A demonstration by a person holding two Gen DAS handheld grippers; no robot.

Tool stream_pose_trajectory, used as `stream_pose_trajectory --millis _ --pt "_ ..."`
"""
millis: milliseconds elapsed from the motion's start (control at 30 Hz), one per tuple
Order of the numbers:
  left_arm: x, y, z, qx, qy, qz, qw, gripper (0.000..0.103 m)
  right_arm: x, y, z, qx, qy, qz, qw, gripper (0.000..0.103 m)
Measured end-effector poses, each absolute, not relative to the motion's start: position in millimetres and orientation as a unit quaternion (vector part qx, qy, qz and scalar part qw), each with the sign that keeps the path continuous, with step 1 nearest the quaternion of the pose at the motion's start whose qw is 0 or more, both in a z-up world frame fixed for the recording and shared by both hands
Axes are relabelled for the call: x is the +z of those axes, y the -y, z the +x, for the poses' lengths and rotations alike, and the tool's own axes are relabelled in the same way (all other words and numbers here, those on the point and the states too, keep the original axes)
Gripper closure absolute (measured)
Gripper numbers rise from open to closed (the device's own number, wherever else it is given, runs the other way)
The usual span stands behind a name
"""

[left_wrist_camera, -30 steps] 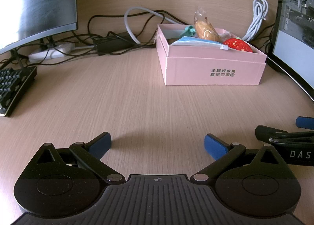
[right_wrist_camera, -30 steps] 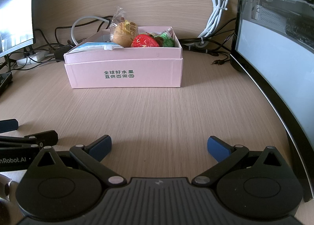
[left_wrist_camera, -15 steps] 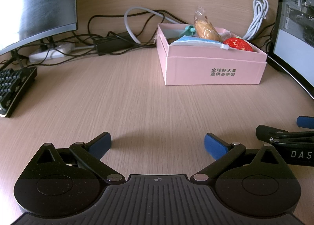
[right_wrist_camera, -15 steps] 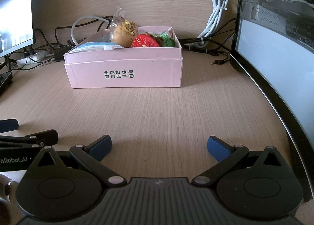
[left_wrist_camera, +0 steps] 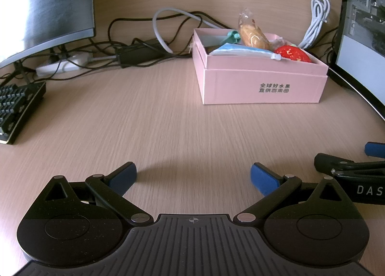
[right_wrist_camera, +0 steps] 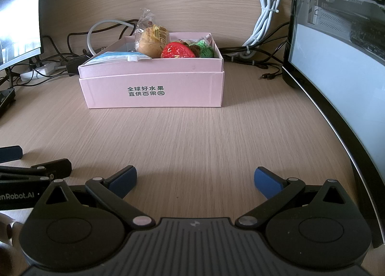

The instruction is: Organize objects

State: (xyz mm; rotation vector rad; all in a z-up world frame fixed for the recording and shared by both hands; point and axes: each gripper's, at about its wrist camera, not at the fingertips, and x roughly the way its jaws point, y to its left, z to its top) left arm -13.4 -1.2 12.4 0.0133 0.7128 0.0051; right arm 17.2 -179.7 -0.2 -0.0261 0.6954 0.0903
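Note:
A pink cardboard box stands on the wooden desk ahead of me; it also shows in the left wrist view. It holds a wrapped bun, a red strawberry toy, a green knitted item and a blue-white packet. My left gripper is open and empty, low over the desk, well short of the box. My right gripper is open and empty, also short of the box. Each gripper shows at the edge of the other's view.
A curved monitor stands at the right and another monitor at the left. A keyboard lies at the left edge. Cables and a power strip lie behind the box. A white coiled cable hangs on the wall.

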Motion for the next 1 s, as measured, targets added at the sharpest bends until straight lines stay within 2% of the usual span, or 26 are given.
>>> stream_pose_trajectory --millis 1000 --pt "11.9 1.9 -14.5 0.000 -0.349 0.007 0.937 0.000 0.1 179.8 16.7 0.044 -0.341 -0.013 0.939 0.000"
